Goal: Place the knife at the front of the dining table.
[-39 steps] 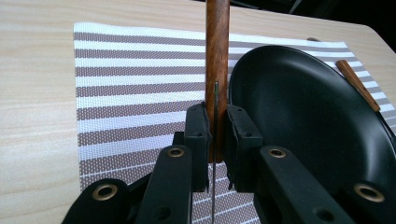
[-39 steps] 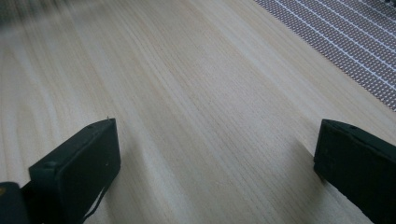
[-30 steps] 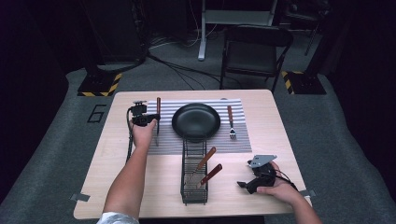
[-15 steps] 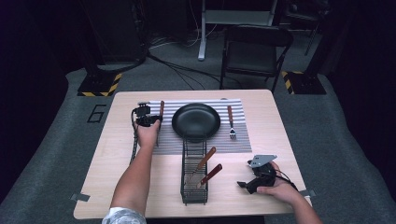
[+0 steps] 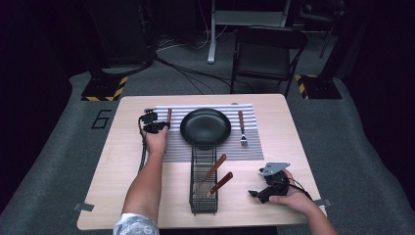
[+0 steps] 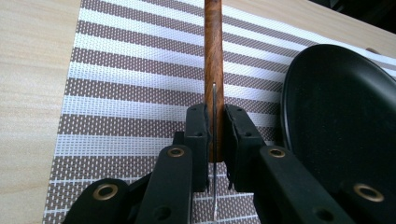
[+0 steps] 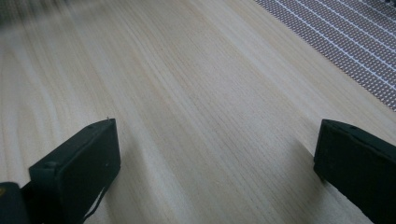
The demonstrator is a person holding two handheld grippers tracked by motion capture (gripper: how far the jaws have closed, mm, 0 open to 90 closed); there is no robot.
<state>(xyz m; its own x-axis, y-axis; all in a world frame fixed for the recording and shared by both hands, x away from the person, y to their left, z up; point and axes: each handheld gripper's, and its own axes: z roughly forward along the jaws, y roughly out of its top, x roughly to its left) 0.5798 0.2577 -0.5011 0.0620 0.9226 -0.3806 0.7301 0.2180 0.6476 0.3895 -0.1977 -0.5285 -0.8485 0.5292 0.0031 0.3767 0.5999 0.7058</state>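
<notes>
A: Where is the left claw (image 5: 161,125)?

B: At the left edge of the striped placemat (image 5: 176,147), just beside the black plate (image 5: 205,128). In the left gripper view its jaws are pressed together on a wooden-handled knife (image 6: 213,70); the thin metal edge runs down between them and the brown handle points away over the stripes.

A: Anything crowding it?

B: The plate's rim sits close on the claw's right side in that view. On the other side there is bare placemat, then light wood desk (image 5: 122,161).

A: And the right claw (image 5: 255,194)?

B: It rests low on the desk near the front right corner, held in the person's right hand (image 5: 288,198), well apart from the placemat. Its jaws stand wide apart with nothing but wood grain between them.

A: What else is on the desk?

B: A fork (image 5: 242,128) with a wooden handle lies on the placemat to the right of the plate. A black wire rack (image 5: 203,183) stands in front of the plate, between the two arms, with two wooden-handled utensils (image 5: 215,176) leaning in it. Behind the desk a dark chair (image 5: 266,54) stands on the grey floor.
</notes>
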